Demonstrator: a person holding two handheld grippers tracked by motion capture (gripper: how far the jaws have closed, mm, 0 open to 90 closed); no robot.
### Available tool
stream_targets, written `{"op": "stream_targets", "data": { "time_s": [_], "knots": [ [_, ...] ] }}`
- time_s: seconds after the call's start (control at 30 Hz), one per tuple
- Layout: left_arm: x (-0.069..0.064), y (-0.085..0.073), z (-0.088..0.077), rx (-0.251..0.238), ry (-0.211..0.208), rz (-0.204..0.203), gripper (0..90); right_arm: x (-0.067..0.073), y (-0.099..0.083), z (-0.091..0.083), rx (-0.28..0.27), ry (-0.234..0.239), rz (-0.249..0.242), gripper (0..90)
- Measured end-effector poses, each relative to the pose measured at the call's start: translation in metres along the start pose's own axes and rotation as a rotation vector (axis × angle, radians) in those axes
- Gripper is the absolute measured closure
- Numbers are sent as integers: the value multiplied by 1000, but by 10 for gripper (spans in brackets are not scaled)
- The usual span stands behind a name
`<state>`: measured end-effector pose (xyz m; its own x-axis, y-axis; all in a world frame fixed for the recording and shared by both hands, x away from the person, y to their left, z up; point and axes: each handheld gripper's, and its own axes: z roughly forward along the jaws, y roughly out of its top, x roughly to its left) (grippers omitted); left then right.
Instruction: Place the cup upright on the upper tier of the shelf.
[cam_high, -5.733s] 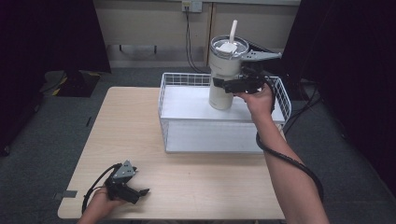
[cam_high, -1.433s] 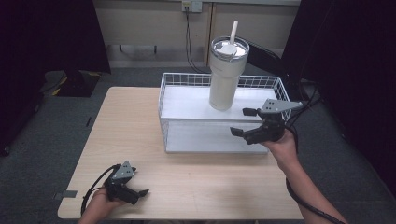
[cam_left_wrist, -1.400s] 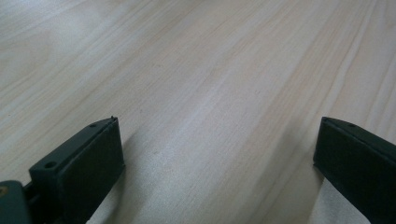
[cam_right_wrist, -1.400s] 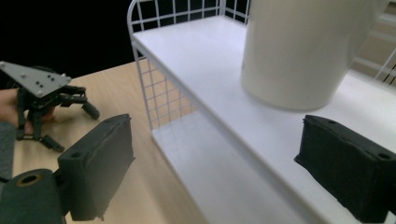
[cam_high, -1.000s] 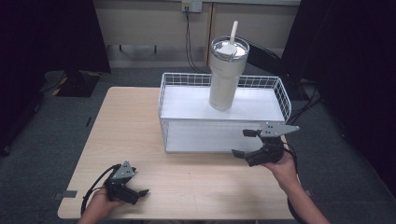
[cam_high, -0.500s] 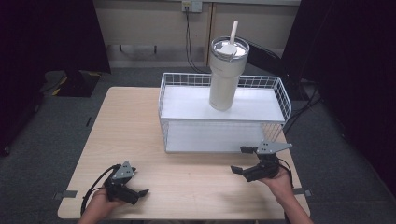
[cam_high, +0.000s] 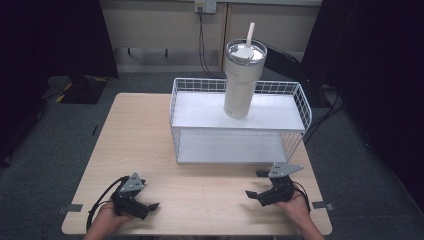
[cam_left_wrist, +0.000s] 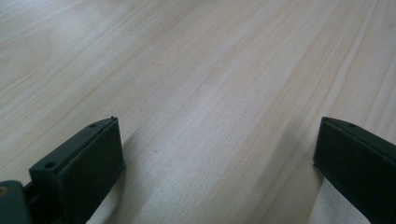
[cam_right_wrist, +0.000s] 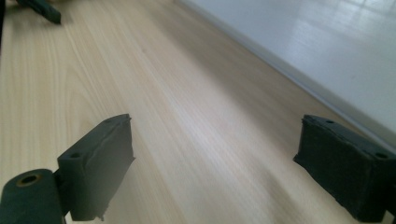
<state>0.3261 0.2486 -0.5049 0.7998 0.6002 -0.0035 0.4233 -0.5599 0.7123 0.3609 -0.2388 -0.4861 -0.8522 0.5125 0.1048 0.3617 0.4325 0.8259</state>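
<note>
High view first: the tumbler (cam_high: 242, 80) stands upright on the top shelf of the white wire basket (cam_high: 181, 116), roughly in the middle of that shelf and toward its back edge, with its lid on and a straw rising from it. Nothing grips it. Judging from that, the placing looks done, and what is left seems to be no more than resting the tools.

Both grippers lie well short of the basket, at the near edge of the wooden table (cam_high: 142, 130). The right gripper (cam_high: 259, 185) sits just in front of the basket's near right corner, held in the person's hand, its jaws spread with bare wood between them; the right gripper view confirms this, with the basket's white base running along beside it. The left gripper (cam_high: 150, 206) rests far to the left of the basket's front, also in a hand, and the left gripper view shows its jaws wide apart over plain tabletop, pinching nothing.

Counted: one tumbler, one straw, one lid, one basket with two shelves (the lower one has nothing on it), one table, two grippers, two hands.
</note>
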Motion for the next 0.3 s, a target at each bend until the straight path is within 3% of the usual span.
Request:
{"op": "stream_targets", "data": {
  "time_s": [0.07,0.1,0.13,0.23,0.3],
  "knots": [
    [0,0,0,0,0,0,9,1,-2,1,11,0,-3,99],
    [0,0,0,0,0,-1,9,2,-6,3,51,-21,-30,99],
    [0,0,0,0,0,-1,9,2,-6,3,51,-21,-30,99],
    [0,0,0,0,-1,-4,9,4,-12,7,124,-41,-64,98],
    [0,0,0,0,-1,-4,9,4,-13,8,131,-39,-64,99]
  ]
}}
